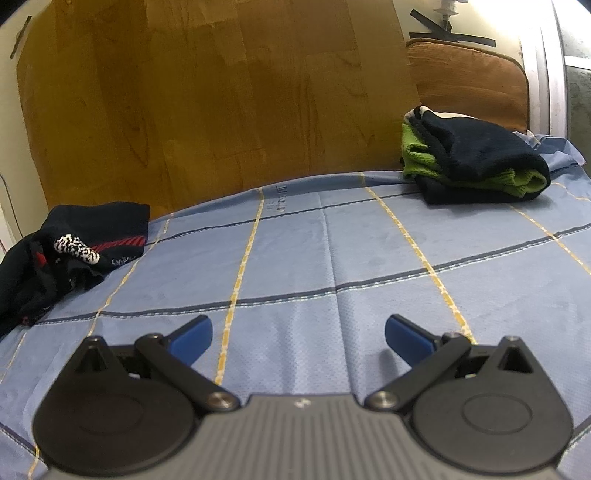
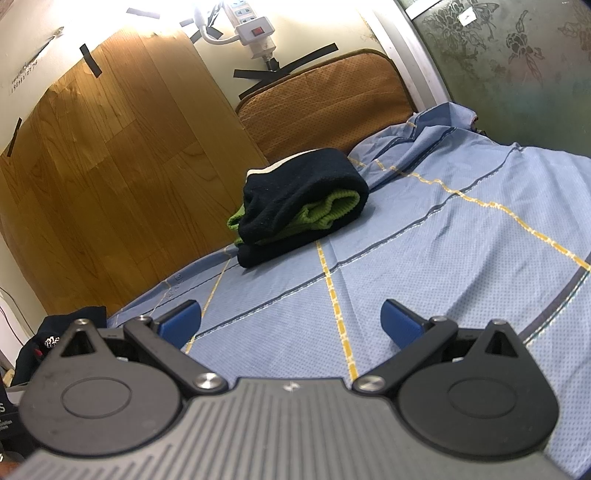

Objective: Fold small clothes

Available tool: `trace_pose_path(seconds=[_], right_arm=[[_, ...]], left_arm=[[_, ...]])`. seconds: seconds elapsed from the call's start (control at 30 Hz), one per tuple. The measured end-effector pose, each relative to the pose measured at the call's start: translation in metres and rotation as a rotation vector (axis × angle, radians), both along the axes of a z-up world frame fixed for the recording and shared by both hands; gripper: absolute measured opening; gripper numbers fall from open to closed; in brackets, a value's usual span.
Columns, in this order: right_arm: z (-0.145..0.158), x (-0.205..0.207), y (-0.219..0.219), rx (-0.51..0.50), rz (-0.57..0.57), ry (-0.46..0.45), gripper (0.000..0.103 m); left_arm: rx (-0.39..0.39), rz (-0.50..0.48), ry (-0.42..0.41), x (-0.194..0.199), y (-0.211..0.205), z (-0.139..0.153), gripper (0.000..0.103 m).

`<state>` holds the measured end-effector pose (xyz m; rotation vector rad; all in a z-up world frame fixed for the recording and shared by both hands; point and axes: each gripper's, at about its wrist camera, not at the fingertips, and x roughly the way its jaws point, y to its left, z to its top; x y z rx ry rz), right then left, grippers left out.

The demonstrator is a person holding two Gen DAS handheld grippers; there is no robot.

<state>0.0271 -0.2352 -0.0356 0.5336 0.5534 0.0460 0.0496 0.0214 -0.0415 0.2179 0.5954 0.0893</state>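
The left gripper point(image 1: 298, 338) hung over the blue checked sheet point(image 1: 332, 258) with its blue fingers point(image 1: 192, 338) spread wide and nothing between them. Below it the cloth lay flat, crossed by yellow and dark lines. At the far left edge of the sheet sat a loose heap of dark clothes point(image 1: 62, 251), navy with red stripes, with a small black-and-white speckled piece point(image 1: 75, 249) resting on top of it (a sock, perhaps, though that could not be told for sure). Part of the heap trailed off the sheet's edge toward the left.

At the far right of the sheet, near the back, a folded stack point(image 1: 476, 158) lay with a dark navy garment on top and a green garment point(image 1: 524, 182) showing between the layers. A sliver of white cloth showed at the stack's back edge. Behind it leaned a brown cushion point(image 1: 469, 77), and a wood-grain panel point(image 1: 207, 99) covered most of the wall.

The right gripper point(image 2: 291, 321) was also spread wide and empty, hovering over bare sheet point(image 2: 443, 266). From its view the folded stack point(image 2: 303, 206) lay ahead and slightly left, well apart from the fingers point(image 2: 400, 325), with the green garment point(image 2: 332, 210) visible at its open end. The heap of dark clothes point(image 2: 55, 332) appeared low at the left, partly hidden behind the gripper body. A white power strip point(image 2: 255, 29) hung on the wall above the cushion point(image 2: 325, 99), among strips of black tape point(image 2: 258, 74).
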Motion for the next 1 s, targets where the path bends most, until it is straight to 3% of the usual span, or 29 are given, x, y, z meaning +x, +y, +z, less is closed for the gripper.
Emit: trace_pose_path(seconds=[0.4, 0.67, 0.83, 1.0], right_arm=[[-0.002, 0.001, 0.001, -0.009, 0.012, 0.003, 0.103], [-0.002, 0.001, 0.000, -0.004, 0.014, 0.005, 0.103], [0.000, -0.002, 0.001, 0.004, -0.027, 0.053, 0.103], [0.005, -0.014, 0.015, 0.005, 0.010, 0.082, 0.103]], left_arm=[[-0.015, 0.035, -0.026, -0.002, 0.006, 0.007, 0.103], [-0.020, 0.039, -0.030, -0.018, 0.003, 0.026, 0.103], [0.013, 0.057, -0.042, -0.035, 0.000, 0.040, 0.103], [0.002, 0.063, -0.023, -0.044, 0.004, 0.052, 0.103]])
